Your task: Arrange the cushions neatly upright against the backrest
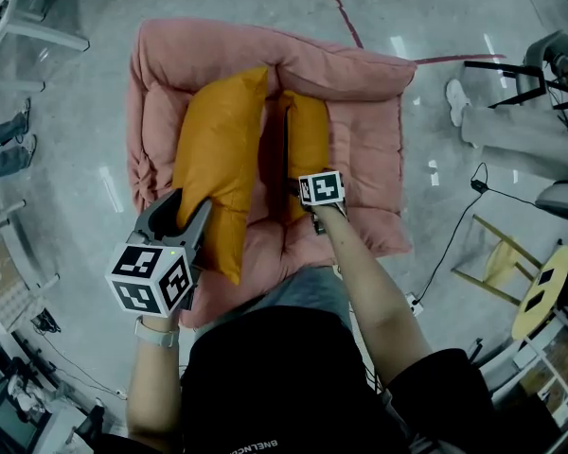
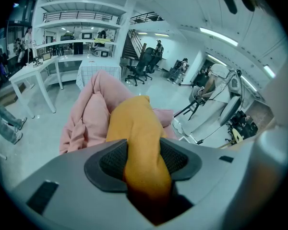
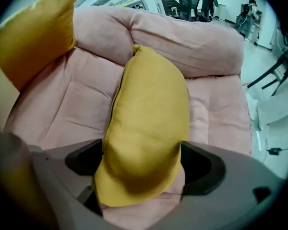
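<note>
A pink padded floor chair (image 1: 360, 74) holds two orange cushions. The left cushion (image 1: 218, 159) leans tilted toward the backrest (image 3: 182, 42); my left gripper (image 1: 183, 214) is shut on its near lower end, and the fabric (image 2: 137, 128) is pinched between the pads (image 2: 110, 162). The right cushion (image 1: 308, 145) stands on its edge on the seat. Its near end (image 3: 149, 128) fills the gap of my right gripper (image 3: 143, 164), whose jaws are spread wide and stand open around it. The left cushion (image 3: 33, 37) also shows at that view's upper left.
The chair sits on a glossy grey floor with a red line (image 1: 341, 8) behind it. A seated person's legs (image 1: 511, 130) and a wooden stool (image 1: 497, 258) are to the right. White tables (image 2: 33, 71) and office chairs (image 2: 144, 63) stand farther off.
</note>
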`<state>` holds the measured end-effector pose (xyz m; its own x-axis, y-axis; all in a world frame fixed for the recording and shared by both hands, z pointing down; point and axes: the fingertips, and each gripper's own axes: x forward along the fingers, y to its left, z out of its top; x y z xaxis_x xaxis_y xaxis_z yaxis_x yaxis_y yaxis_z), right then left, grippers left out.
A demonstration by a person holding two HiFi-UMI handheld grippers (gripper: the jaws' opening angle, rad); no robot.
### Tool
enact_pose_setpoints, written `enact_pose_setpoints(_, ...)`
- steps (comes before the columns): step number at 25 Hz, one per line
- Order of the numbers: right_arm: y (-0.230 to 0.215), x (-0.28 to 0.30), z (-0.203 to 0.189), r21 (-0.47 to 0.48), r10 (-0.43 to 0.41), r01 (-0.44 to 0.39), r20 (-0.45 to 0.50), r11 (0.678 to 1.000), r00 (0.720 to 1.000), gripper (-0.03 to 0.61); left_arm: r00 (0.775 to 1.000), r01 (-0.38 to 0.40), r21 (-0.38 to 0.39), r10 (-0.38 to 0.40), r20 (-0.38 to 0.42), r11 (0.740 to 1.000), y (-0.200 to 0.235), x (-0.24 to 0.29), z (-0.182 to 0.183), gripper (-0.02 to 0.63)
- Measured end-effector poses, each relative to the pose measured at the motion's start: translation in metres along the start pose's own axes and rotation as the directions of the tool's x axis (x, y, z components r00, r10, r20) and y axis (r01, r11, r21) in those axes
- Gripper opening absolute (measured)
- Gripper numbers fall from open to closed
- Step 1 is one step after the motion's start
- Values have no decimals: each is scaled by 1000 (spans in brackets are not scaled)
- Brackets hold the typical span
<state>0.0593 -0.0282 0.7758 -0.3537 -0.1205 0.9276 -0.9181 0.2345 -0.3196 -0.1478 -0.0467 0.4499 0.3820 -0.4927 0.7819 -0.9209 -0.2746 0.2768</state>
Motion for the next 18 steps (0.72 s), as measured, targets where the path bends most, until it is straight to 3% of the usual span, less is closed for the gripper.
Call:
enact_pose_setpoints(4, 5, -43, 24, -30, 68, -65, 110, 997, 992, 489, 1000, -5, 7, 5, 5, 1000, 0, 3, -4, 219)
enact_pose_setpoints(6, 17, -73, 53, 10, 142, -147, 214, 989, 966, 489, 1000, -7, 7, 7, 9, 1000, -2, 6, -6, 219)
enact_pose_setpoints(8, 34, -104, 88, 86, 240, -281, 325, 956, 915, 489, 1000, -10, 11, 10, 13, 1000, -4, 9, -7, 221)
enact_pose_setpoints(10, 60, -133, 121, 145, 343, -434, 417, 889, 842, 489, 1000, -16, 16, 16, 16, 1000, -6, 11, -7, 222)
enact_pose_setpoints(12, 86, -159, 148, 153, 415, -542, 485, 826, 770, 489, 1000, -24, 22, 23, 21, 999, -9, 12, -9, 224)
enact_pose_setpoints(14, 108, -177, 170, 140, 458, -606, 529, 783, 714, 489, 999, -30, 26, 29, 28, 999, -11, 12, -11, 224)
enact_pose_setpoints(16, 127, -186, 186, 127, 487, -642, 546, 756, 682, 489, 999, -34, 29, 33, 39, 999, -12, 12, -11, 224)
enact_pose_setpoints(18, 142, -185, 194, 127, 505, -660, 542, 741, 671, 489, 998, -40, 32, 39, 50, 999, -12, 11, -10, 224)
